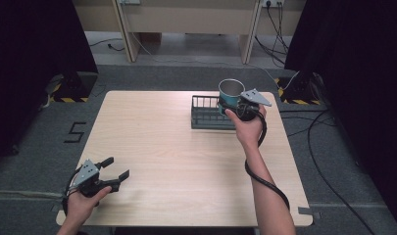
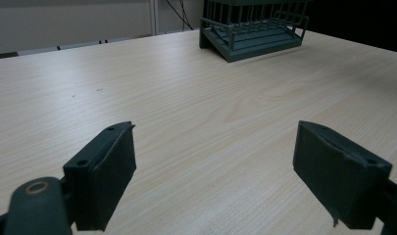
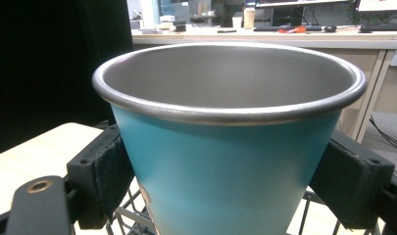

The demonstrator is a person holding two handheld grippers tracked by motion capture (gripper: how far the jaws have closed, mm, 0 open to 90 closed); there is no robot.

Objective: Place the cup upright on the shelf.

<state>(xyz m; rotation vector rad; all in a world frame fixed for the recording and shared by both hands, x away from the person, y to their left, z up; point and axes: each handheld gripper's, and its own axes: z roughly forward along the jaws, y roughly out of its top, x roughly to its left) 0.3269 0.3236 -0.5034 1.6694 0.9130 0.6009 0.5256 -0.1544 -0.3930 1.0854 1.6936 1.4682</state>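
A teal metal cup [image 1: 231,93] with a bare steel inside is held upright above the dark wire rack [image 1: 206,113] at the table's far right. My right gripper [image 1: 234,105] is shut on the cup, its jaws pressing both sides of the cup's wall [image 3: 225,171]; rack wires show just beneath it [image 3: 132,215]. My left gripper [image 1: 116,169] rests low at the near left corner of the table, open, with nothing between its pads [image 2: 105,169]. In the left gripper view the rack [image 2: 255,29] lies far ahead across bare wood.
The light wooden table [image 1: 176,161] has open surface between the two grippers. Black curtains flank both sides, cables trail over the floor at right, and a desk stands beyond the table.
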